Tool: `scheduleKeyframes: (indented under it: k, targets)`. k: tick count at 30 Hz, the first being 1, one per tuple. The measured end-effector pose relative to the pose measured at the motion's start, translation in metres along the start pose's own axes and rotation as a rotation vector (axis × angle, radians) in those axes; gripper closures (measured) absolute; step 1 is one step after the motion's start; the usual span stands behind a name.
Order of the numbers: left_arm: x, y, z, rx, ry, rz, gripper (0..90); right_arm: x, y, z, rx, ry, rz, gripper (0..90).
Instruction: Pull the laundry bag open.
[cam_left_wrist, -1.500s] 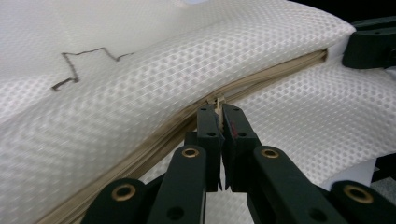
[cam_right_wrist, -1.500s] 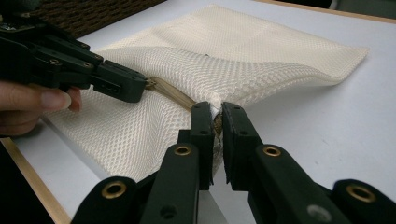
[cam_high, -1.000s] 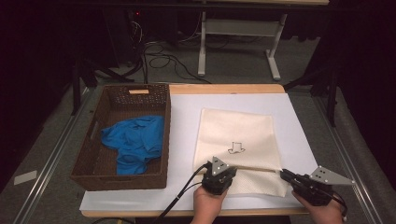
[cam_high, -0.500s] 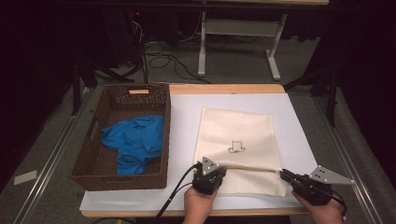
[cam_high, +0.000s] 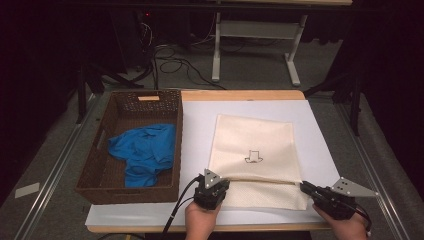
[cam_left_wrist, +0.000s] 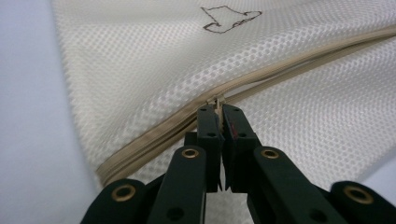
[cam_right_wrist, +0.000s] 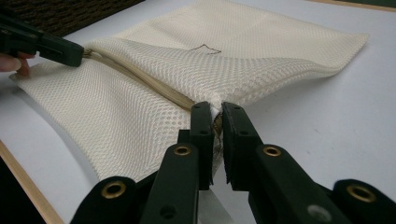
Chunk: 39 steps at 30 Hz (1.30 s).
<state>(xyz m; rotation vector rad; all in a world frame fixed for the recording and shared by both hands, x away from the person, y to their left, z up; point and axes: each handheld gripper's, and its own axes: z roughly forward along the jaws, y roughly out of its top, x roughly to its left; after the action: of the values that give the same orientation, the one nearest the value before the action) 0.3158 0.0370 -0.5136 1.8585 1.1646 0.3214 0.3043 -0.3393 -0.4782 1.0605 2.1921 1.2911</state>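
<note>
Cream mesh laundry bag (cam_high: 252, 155) lies flat on the white-covered counter (cam_high: 310, 120), near its front edge, zipper (cam_left_wrist: 299, 65) running across the bag's near part; left hand-held gripper (cam_high: 214, 186) is clamped on the zipper pull (cam_left_wrist: 218, 103), jaws pinched tight on the small tab at the seam in the left gripper view; right hand-held gripper (cam_high: 312, 190) is clamped on the bag's near right corner, mesh bunched between its jaws at the zipper's end (cam_right_wrist: 215, 116); likely reason for the split: right side anchors the fabric so the slider can run along the teeth without the whole bag dragging; judged step is working the zipper, with the pull near the bag's left end; the zipper line looks gapped between the two grippers, so the bag seems mostly open, though that's hard to confirm.

Around: brown wicker basket (cam_high: 95, 175) sits just left of the bag, apart from it, holding a crumpled blue garment (cam_high: 145, 150); nothing lies between the grippers along the zipper; the left gripper's cable (cam_high: 177, 215) trails off the front edge, clear of the bag; the basket wall is near the left gripper and could limit more leftward travel.
</note>
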Motion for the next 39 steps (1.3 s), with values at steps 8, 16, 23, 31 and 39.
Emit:
scheduleKeyframes:
  k: [8, 16, 23, 31, 39]
  targets:
    - [0.011, -0.003, -0.012, 0.016, 0.041, 0.001, 86.3, -0.002, -0.001, 0.001, 0.006, -0.009, 0.005, 84.8]
    - [0.016, -0.002, -0.02, 0.064, 0.082, 0.05, 86.4, -0.008, -0.003, 0.001, 0.013, -0.024, 0.02, 84.8]
    - [0.02, 0.0, -0.026, 0.078, 0.103, 0.079, 86.5, -0.012, -0.004, 0.003, 0.021, -0.038, 0.027, 85.0]
    - [0.02, -0.005, -0.021, 0.082, 0.08, 0.095, 86.4, -0.02, -0.005, 0.011, 0.046, -0.06, 0.047, 84.9]
    - [0.02, -0.011, -0.015, 0.102, 0.084, 0.113, 85.6, -0.023, -0.014, 0.022, 0.142, -0.059, 0.053, 82.8]
